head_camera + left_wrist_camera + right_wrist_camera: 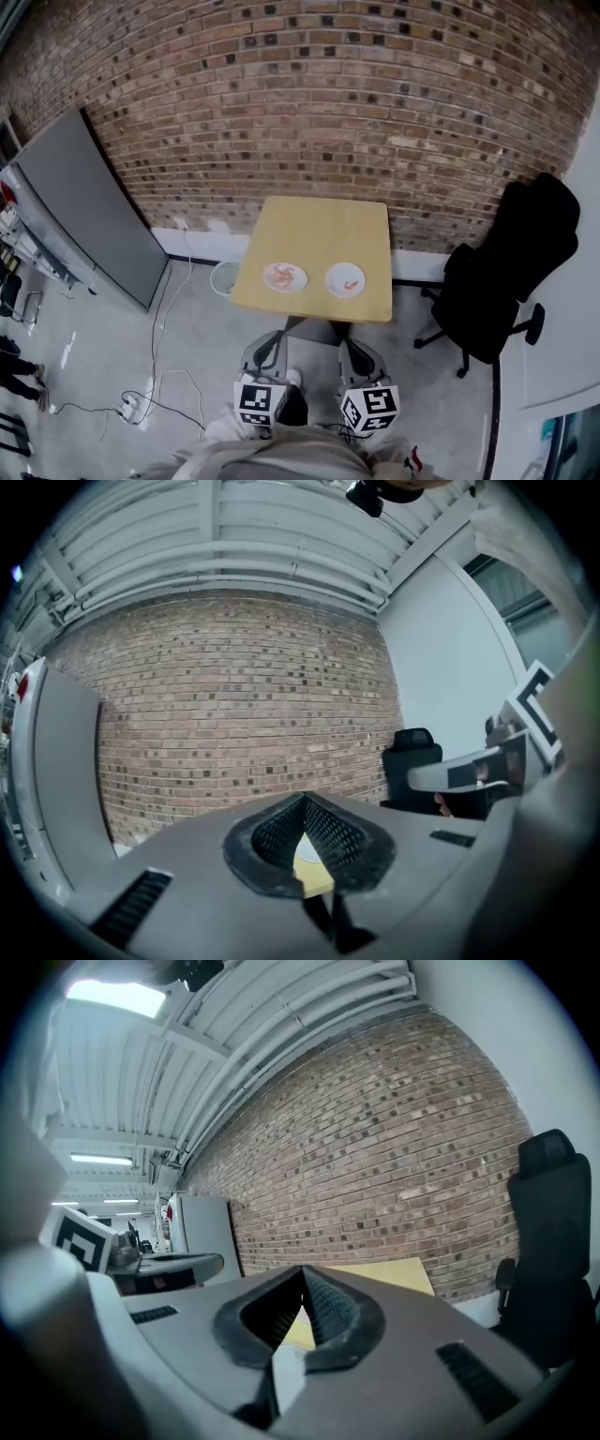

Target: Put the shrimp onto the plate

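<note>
Shrimp (285, 276) lie heaped on the left plate (269, 281), and one shrimp (350, 283) lies on the right plate (335, 273). Both plates sit near the front edge of a yellow wooden table (319, 234) that stands against a brick wall (309, 103). The left gripper (268, 349) and right gripper (359, 354) hang short of the table, each with its jaw tips pressed together and nothing between them. A black office chair (497, 272) stands to the right.

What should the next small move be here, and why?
Probably move the left gripper forward over the table toward the shrimp on the left plate, opening its jaws. Both it and the right gripper are shut, empty and held short of the table.
</note>
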Motion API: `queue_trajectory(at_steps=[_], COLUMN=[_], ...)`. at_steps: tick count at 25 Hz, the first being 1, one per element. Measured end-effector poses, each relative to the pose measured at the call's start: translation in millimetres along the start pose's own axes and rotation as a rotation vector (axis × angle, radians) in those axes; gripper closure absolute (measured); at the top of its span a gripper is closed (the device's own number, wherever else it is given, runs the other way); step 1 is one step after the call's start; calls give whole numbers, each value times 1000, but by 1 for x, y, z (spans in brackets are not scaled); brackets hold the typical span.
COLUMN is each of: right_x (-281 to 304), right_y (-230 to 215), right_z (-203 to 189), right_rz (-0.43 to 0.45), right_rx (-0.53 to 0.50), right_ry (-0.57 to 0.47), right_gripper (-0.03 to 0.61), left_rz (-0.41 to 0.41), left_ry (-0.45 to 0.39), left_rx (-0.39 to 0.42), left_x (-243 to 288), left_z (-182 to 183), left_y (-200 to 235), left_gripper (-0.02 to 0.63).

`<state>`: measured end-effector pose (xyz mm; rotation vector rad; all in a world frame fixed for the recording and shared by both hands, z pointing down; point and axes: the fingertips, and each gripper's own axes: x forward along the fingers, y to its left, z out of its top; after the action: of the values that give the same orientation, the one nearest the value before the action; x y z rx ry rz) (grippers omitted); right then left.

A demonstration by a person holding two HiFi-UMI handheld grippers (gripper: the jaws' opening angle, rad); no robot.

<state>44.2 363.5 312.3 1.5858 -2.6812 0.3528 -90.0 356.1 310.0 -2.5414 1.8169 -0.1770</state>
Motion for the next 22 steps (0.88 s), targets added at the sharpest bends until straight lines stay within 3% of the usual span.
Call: queue_trajectory(at_steps=[8,22], right_x=[42,159], right_y=[-15,-43], right_z=[-5,5], right_rz=[-37,-110], right_rx=[-15,-14], right_ry=[35,81], right_gripper=[555,555], left_rz=[-26,-66], left_ry=[27,102], left_rx=[-17,-31], left_x=[40,139], left_z=[-17,-33], left_y=[21,101], left_gripper=[604,604])
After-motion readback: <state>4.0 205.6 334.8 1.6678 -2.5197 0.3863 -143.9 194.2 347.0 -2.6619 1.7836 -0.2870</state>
